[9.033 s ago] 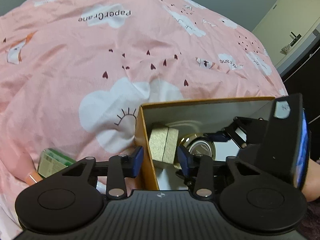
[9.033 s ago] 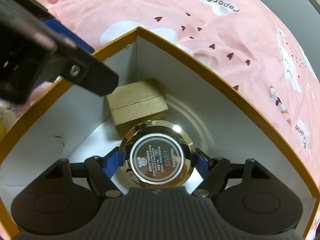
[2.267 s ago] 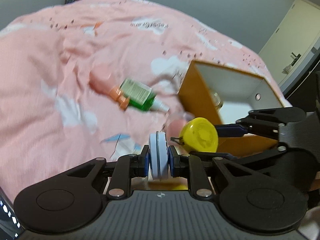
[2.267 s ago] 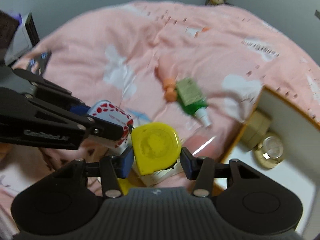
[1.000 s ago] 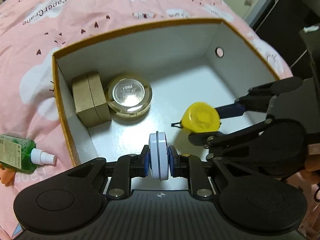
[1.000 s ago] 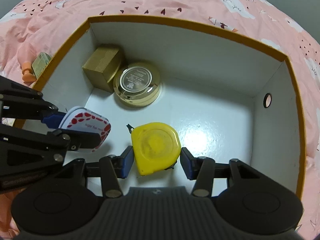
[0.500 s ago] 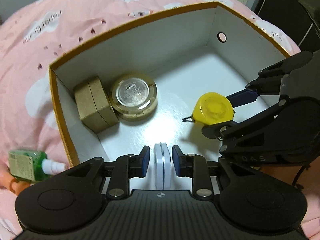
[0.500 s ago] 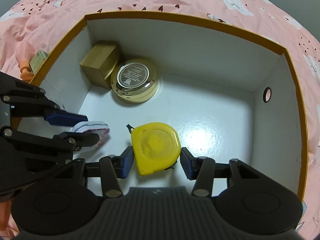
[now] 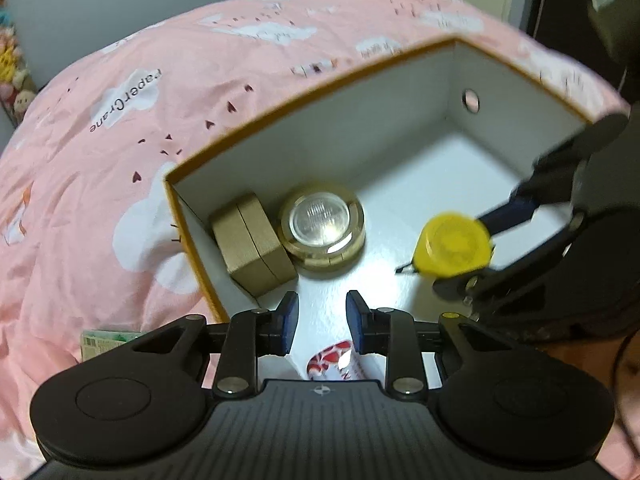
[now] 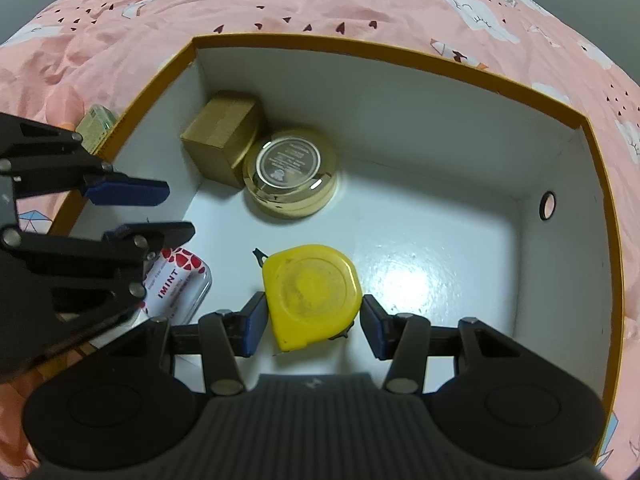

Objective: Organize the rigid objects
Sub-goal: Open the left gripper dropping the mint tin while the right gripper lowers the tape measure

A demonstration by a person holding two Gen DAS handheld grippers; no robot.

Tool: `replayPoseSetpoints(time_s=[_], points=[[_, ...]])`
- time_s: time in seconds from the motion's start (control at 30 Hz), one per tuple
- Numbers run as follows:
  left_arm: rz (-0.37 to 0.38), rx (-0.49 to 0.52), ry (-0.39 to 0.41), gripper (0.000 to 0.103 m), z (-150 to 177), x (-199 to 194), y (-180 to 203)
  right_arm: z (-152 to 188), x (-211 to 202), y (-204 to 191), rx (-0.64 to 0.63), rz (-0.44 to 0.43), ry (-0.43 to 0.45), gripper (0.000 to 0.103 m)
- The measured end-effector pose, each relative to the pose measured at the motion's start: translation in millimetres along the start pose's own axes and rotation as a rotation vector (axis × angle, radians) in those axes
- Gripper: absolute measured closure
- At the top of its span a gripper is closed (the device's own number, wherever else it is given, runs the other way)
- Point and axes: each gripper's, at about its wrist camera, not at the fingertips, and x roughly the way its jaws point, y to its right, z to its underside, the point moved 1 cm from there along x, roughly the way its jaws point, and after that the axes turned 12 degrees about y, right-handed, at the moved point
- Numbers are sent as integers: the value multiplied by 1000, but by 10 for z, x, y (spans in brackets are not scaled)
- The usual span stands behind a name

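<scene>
Bed (image 9: pixel 100 184): the carrying place for everything you are working over; covered in a pink quilt printed with white clouds, small dark hearts and the words "PaperCrane"; creased, not flat.

Box (image 10: pixel 400 54): open-topped, orange rim, white walls and floor, sitting on the quilt; one round hole in its right wall; a bright glare patch on the floor.

Gold carton (image 10: pixel 222 136): inside the box, in the far left corner, touching the round gold tin (image 10: pixel 290 170) beside it.

Mint tin (image 10: pixel 176 280): white with red marks and "IMINT" lettering, lying flat on the box floor by the near left wall, below your left gripper (image 9: pixel 322 314).

Left gripper: its fingers have just been opening and now stand a little apart with nothing between them; the mint tin sits under them, free of the pads.

Tape measure (image 10: pixel 312 292): yellow, over the box floor near the front, between the fingers of your right gripper (image 10: pixel 312 326); both pads appear pressed to its sides, so you have hold of it.

Green bottle (image 9: pixel 108 340): outside the box on the quilt, by its left wall; only an edge and label show.

Room: plain grey wall behind the bed; a row of small soft toys (image 9: pixel 12 68) at the far left edge of the left wrist view; dark furniture at the upper right, blurred
</scene>
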Motion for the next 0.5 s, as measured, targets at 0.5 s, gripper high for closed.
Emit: replayPoseSetpoints(time_s=[0.5], points=[[39,-385,132,69,-86,-511,-860,-248,109,-307,-107,-27,-14,53]])
